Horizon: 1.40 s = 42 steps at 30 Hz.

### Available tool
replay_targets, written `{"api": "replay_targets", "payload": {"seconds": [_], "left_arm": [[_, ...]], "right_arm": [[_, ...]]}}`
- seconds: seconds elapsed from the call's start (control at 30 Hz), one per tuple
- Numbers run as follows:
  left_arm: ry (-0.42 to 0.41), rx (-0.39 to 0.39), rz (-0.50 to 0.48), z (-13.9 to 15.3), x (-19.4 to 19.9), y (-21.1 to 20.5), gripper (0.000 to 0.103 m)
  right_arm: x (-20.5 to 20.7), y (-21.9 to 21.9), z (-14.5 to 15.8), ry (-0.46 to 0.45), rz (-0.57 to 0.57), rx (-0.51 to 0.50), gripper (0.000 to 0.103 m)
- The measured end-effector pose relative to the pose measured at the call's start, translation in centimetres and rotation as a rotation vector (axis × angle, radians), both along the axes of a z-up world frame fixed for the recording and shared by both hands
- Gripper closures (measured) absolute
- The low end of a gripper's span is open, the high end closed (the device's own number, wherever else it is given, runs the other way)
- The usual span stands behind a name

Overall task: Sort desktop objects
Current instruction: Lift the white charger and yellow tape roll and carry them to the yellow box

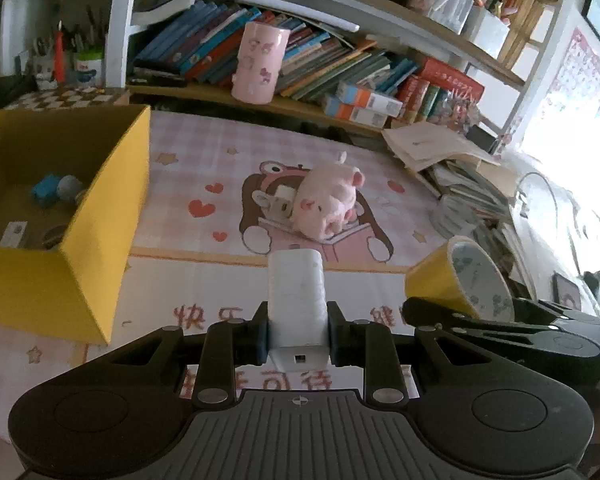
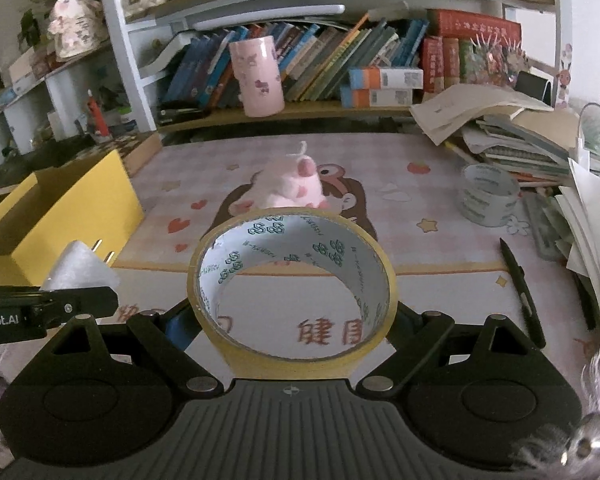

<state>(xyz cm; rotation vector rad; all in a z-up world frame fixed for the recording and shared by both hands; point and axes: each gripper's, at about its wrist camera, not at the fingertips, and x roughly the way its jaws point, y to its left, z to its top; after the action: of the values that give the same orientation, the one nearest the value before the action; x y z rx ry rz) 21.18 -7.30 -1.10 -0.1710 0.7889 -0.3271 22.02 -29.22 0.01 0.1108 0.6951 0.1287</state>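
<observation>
My left gripper (image 1: 298,332) is shut on a white plug-in charger (image 1: 298,300), which sticks out forward above the mat. In the right wrist view the charger (image 2: 80,268) shows its two metal prongs at the lower left. My right gripper (image 2: 292,324) is shut on a yellow tape roll (image 2: 236,344), its fingers pressing the roll's outer sides. The same roll (image 1: 436,280) appears at the right of the left wrist view. An open yellow box (image 1: 100,216) stands at the left with several small items inside. A pink plush pig (image 1: 328,200) lies mid-mat.
A clear tape roll (image 2: 488,196) and a black pen (image 2: 524,292) lie on the right of the mat. Stacked books and papers (image 2: 512,136) crowd the right edge. A pink cylinder (image 2: 260,76) stands on the bookshelf behind, and the desk mat (image 2: 440,248) covers the desk.
</observation>
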Motion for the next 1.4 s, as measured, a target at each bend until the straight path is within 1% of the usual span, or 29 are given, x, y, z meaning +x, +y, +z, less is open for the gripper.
{"api": "replay_targets", "payload": {"seconds": [0.23, 0.37, 0.6, 0.73, 0.87, 1.0, 1.23, 1.4], "left_arm": [[-0.005, -0.015, -0.023, 0.1, -1.8, 3.3, 0.077], [0.011, -0.047, -0.02, 0.0, -2.9, 5.6, 0.077], [0.009, -0.062, -0.047, -0.3, -5.2, 8.5, 0.077], [0.0, -0.057, -0.055, -0.5, -6.4, 10.0, 0.077], [0.021, -0.07, -0.035, -0.9, -7.6, 12.2, 0.077], [0.031, -0.06, -0.016, -1.2, -8.6, 13.8, 0.077], [0.023, -0.036, 0.002, -1.0, -10.5, 15.9, 0.077], [0.014, -0.025, 0.043, -0.9, -11.6, 17.4, 0.077]], "right_arm": [[-2.6, 3.5, 0.4, -0.009, -0.008, -0.034, 0.014], [-4.1, 5.2, 0.7, -0.01, -0.017, -0.052, 0.014], [-7.0, 8.5, 0.9, -0.003, -0.029, -0.089, 0.014], [-8.5, 10.5, 0.7, 0.008, -0.023, -0.104, 0.014], [-9.8, 12.8, 0.4, 0.024, 0.001, -0.108, 0.014], [-10.6, 14.9, 0.1, 0.033, 0.042, -0.107, 0.014], [-11.3, 17.4, 0.1, 0.041, 0.076, -0.076, 0.014], [-11.5, 18.9, 0.0, 0.043, 0.109, -0.059, 0.014]]}}
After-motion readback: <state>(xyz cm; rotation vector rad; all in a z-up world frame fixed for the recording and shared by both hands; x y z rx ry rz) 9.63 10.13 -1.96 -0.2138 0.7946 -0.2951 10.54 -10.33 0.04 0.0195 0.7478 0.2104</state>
